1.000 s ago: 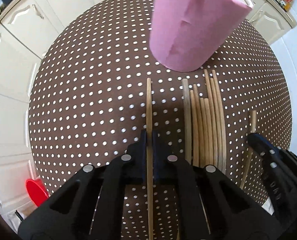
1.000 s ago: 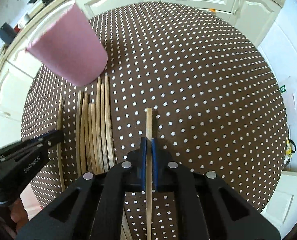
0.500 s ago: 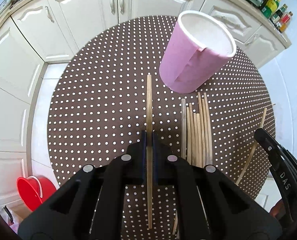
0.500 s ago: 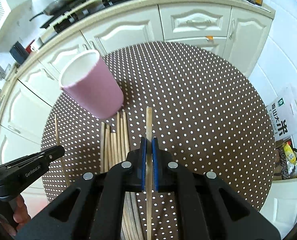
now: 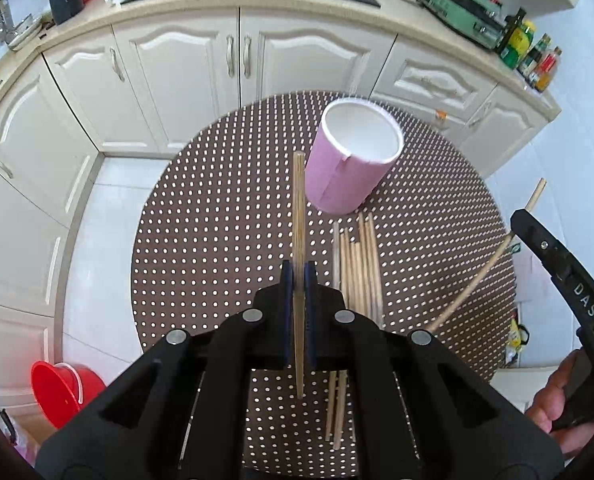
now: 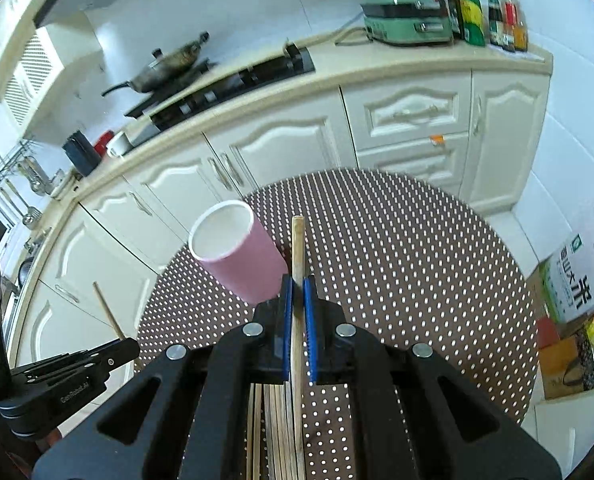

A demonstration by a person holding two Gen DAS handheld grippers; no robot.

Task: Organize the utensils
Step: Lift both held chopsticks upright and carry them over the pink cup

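I am gripping one wooden chopstick in each set of jaws. My left gripper [image 5: 298,276] is clamping its chopstick [image 5: 298,216] between blue pads; the stick is running straight ahead, its far tip appearing just left of the pink paper cup [image 5: 351,164]. My right gripper [image 6: 297,292] is closed on a second chopstick [image 6: 297,244], whose tip is showing just right of the same cup [image 6: 239,252].

The cup is standing upright and open-mouthed on the round brown tabletop with white dots [image 5: 217,220], its white interior showing nothing inside. A bundle of loose chopsticks [image 5: 357,268] is lying flat on the tabletop just in front of the cup, roughly parallel, ends toward the cup's base. In the right wrist view that bundle [image 6: 275,420] is passing beneath my right jaws.

In the left wrist view, the right gripper's body [image 5: 565,280] is entering at the right edge with a person's hand [image 5: 557,400] behind it. Both held chopsticks are hanging clear of the tabletop.

A red bucket [image 5: 61,392] is sitting on the floor at the lower left.
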